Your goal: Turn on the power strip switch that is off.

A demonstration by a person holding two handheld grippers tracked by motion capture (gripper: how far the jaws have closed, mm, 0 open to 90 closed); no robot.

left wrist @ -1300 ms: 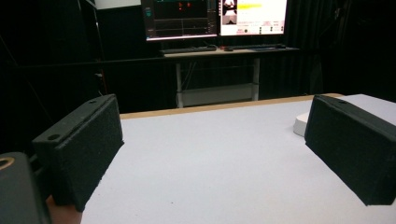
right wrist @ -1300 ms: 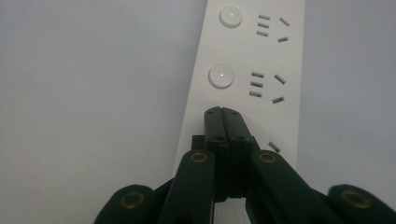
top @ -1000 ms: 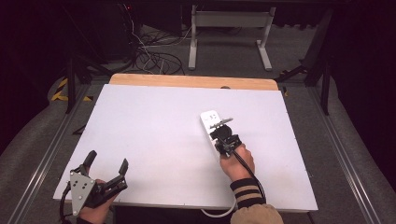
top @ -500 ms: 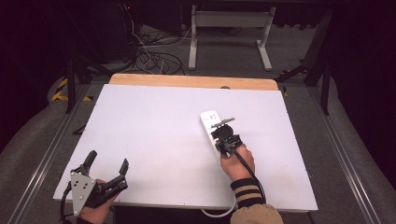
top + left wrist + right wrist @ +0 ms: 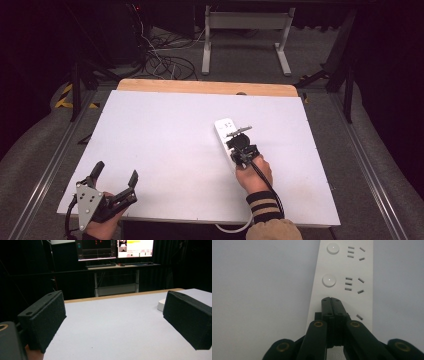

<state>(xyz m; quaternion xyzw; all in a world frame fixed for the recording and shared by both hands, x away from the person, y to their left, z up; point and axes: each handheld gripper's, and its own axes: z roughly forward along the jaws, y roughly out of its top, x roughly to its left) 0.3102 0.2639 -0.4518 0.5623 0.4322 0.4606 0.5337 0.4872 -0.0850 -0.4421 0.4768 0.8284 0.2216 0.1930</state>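
Observation:
A white power strip (image 5: 223,128) lies on the white table (image 5: 160,140), right of centre. In the right gripper view the power strip (image 5: 352,267) shows round switch buttons (image 5: 329,280) beside socket slots. My right gripper (image 5: 331,300) is shut with nothing between its jaws, its tips down on the strip just below the second button. From above, the right gripper (image 5: 234,146) covers the strip's near half. My left gripper (image 5: 115,181) rests at the table's front left corner, open wide and holding nothing. The left gripper (image 5: 112,322) looks across bare table, with the strip's end (image 5: 161,304) at the right.
The strip's white cable (image 5: 235,229) loops off the front edge near the person's striped sleeve (image 5: 262,206). A wooden strip (image 5: 200,86) runs along the table's far edge. Beyond it are a desk frame (image 5: 245,30) and floor cables (image 5: 165,60).

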